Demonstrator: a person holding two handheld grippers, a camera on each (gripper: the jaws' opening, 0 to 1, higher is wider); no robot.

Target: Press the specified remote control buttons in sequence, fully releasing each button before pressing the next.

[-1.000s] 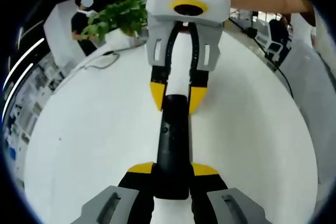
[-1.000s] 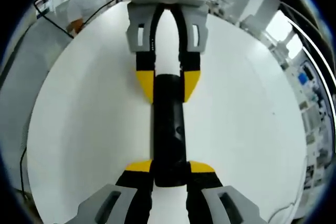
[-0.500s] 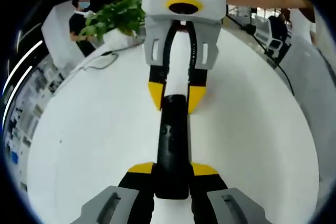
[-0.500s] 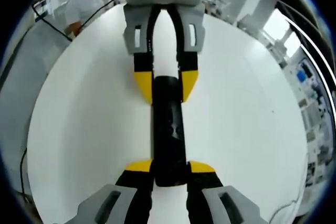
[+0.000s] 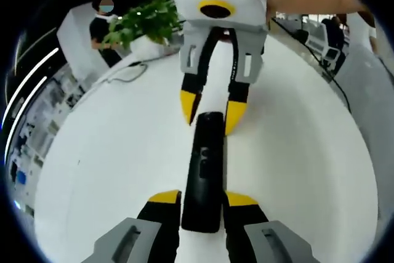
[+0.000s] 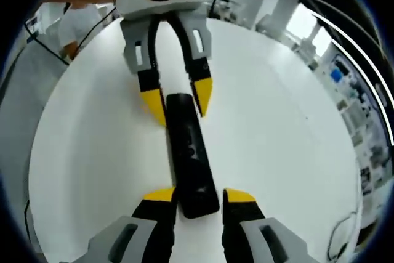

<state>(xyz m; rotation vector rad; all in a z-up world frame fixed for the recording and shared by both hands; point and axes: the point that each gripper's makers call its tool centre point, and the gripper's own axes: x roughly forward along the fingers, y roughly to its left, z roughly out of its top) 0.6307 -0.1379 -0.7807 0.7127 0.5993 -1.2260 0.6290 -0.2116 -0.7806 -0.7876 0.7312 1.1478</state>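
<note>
On the white round table point(image 5: 92, 170), seen from the left gripper view, a black remote control point(image 5: 205, 173) lies lengthwise between the two grippers. At the left edge of this view a person stands behind a green potted plant point(image 5: 143, 21), and a thin cable point(image 5: 126, 72) curls on the tabletop near it. At the bottom, the left gripper point(image 5: 201, 200) has its yellow-tipped jaws set narrowly on either side of the near end of the remote, touching or all but touching its sides. Opposite, the right gripper point(image 5: 210, 114) reaches in from the top, a hand on its body, its jaws slightly apart and flanking the far end of the remote; whether they pinch it I cannot tell.

From the right gripper view, the same remote point(image 6: 188, 152) lies slightly tilted on the table point(image 6: 289, 146). The right gripper point(image 6: 198, 196) straddles its near end with small gaps visible at both tips, so it is loosely open. The left gripper point(image 6: 178, 101) brackets the far end.
</note>
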